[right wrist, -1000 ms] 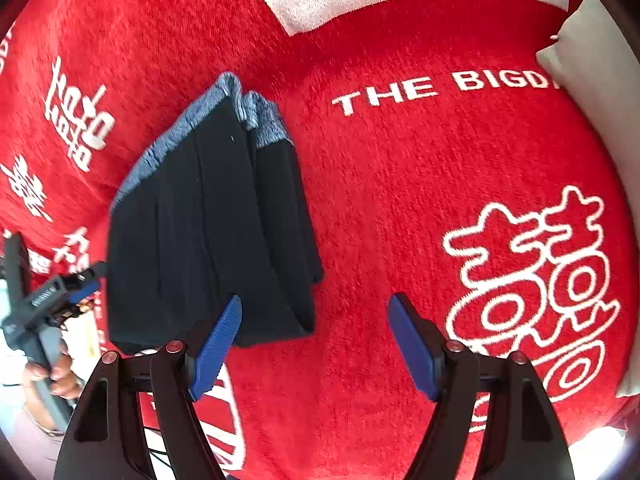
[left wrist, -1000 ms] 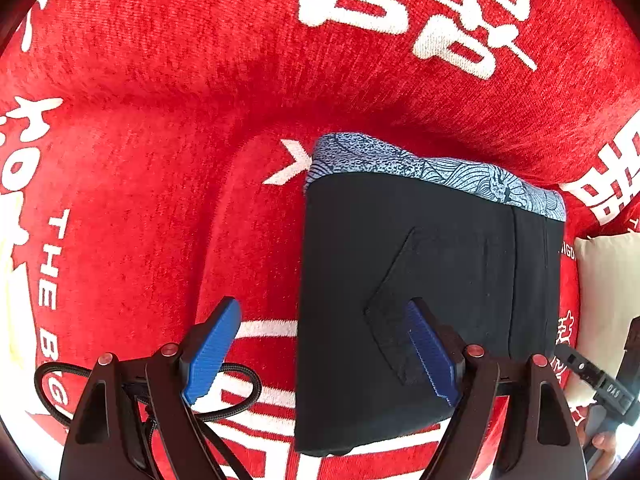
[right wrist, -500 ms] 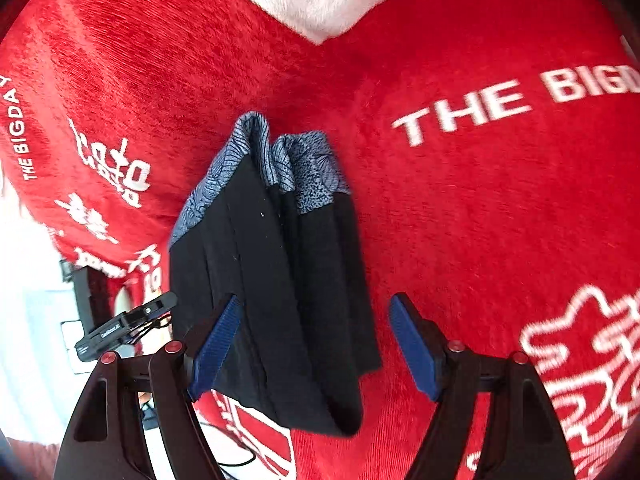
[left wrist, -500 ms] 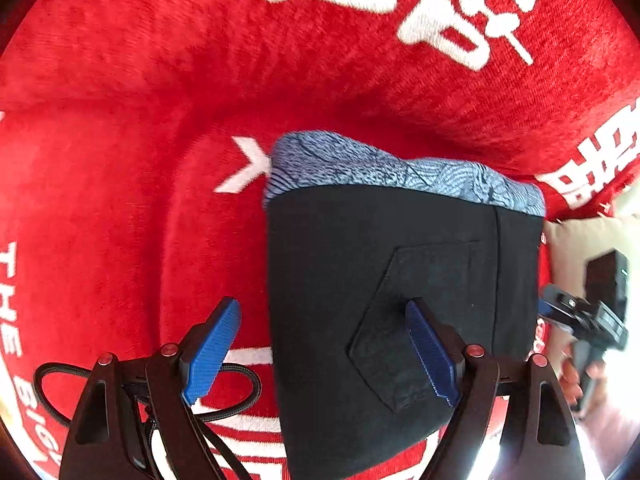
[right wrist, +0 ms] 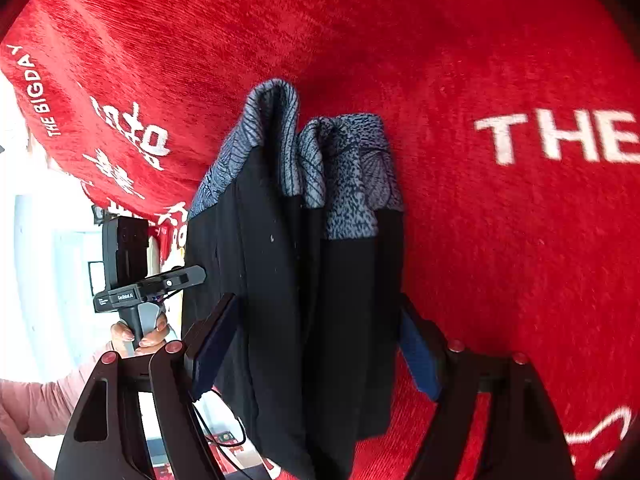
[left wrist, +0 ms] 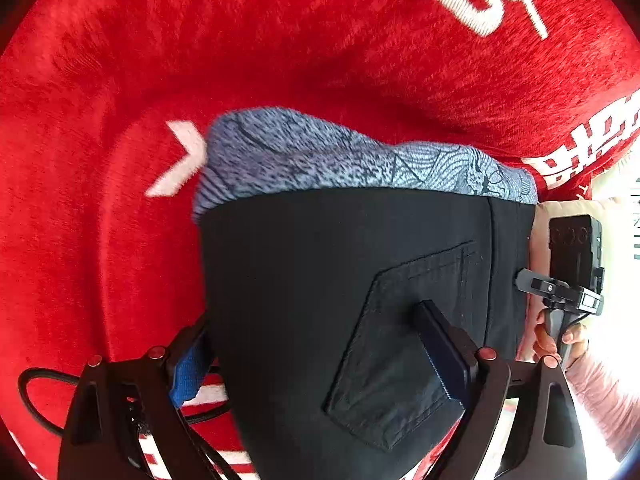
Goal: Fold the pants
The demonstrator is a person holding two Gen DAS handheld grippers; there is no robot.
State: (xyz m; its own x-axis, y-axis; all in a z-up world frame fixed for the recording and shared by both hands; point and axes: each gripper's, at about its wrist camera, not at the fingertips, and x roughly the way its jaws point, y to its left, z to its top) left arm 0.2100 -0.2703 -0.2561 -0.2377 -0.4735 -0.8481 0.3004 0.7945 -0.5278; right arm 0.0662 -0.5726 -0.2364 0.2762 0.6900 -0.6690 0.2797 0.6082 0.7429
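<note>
The folded black pants (left wrist: 340, 280) filled the centre and lower middle of the left wrist view, their blue-grey patterned waistband (left wrist: 340, 160) across the middle of the frame and a back pocket (left wrist: 400, 360) toward the lower right. The left hand-held gripper (left wrist: 316, 364) stood wide apart around the bundle: its left pad (left wrist: 188, 368) was half hidden behind the cloth's left edge, its right pad (left wrist: 440, 352) lay on the pocket. Whether the pads actually pinched the fabric could not be told.

In the right wrist view the pants (right wrist: 300, 300) hung as several vertical layers in the centre, the waistband (right wrist: 312, 152) bunched at the top. The right hand-held gripper (right wrist: 316, 344) straddled the stack, one pad at each side edge of the cloth, spread wide; a firm hold could not be confirmed.

A red blanket (right wrist: 500, 240) with white lettering lay behind everything. The other hand-held gripper showed at the left edge of this view, in the person's hand (right wrist: 140, 332).
</note>
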